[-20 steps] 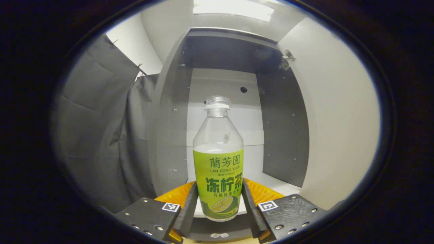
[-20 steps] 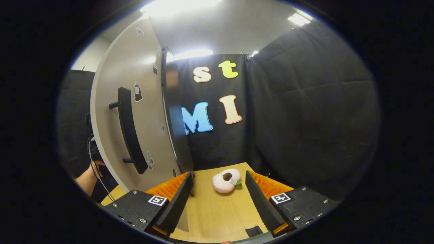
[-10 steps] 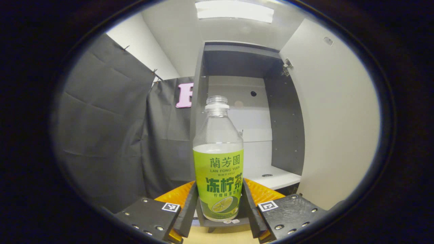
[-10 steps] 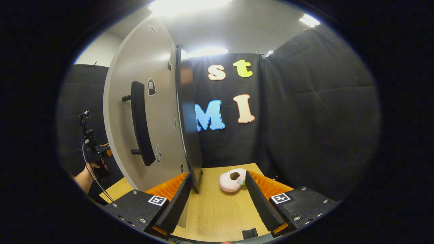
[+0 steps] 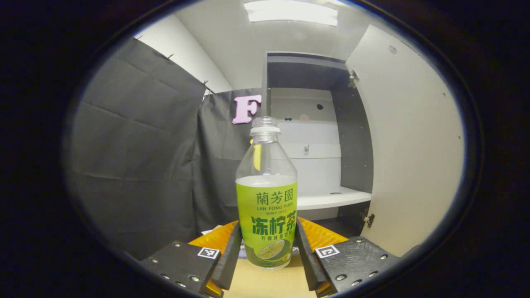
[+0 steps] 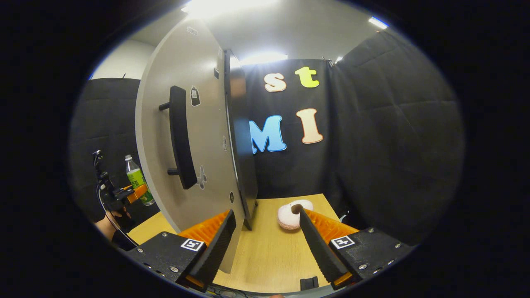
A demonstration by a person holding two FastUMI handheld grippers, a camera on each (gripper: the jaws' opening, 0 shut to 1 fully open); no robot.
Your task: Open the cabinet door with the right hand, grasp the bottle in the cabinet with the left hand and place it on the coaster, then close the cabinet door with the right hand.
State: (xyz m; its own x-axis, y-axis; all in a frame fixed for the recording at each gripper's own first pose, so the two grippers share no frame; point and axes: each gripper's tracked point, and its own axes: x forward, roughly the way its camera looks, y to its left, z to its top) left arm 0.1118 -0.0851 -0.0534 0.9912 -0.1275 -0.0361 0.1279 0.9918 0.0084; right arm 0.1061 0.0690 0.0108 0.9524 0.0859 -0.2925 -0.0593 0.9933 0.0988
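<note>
Left gripper (image 5: 268, 258) fingers clamp the bottle (image 5: 267, 194) low on its label, upright, just above the counter (image 5: 265, 283) and outside the cabinet (image 5: 314, 136). Right gripper (image 6: 267, 248) spread, grasping nothing, beside the open door (image 6: 186, 136), presumably waiting to close it.

Bottle (image 5: 266, 194): clear glossy plastic w/ a shiny printed wrap on its lower half. Cabinet door (image 6: 194, 136): smooth matt board, pale; handle (image 6: 179, 136) on it looks matt plastic or coated metal, can't tell which. Small metal hinge (image 5: 352, 78) at door's top edge. Shelf (image 5: 331, 198) inside cabinet: smooth, satin finish. Table (image 6: 269, 256): light wood-grain surface, matt. Soft toy (image 6: 292, 214) far on table: fuzzy plush cloth. Booth wall (image 6: 385, 136): creased matt cloth.
</note>
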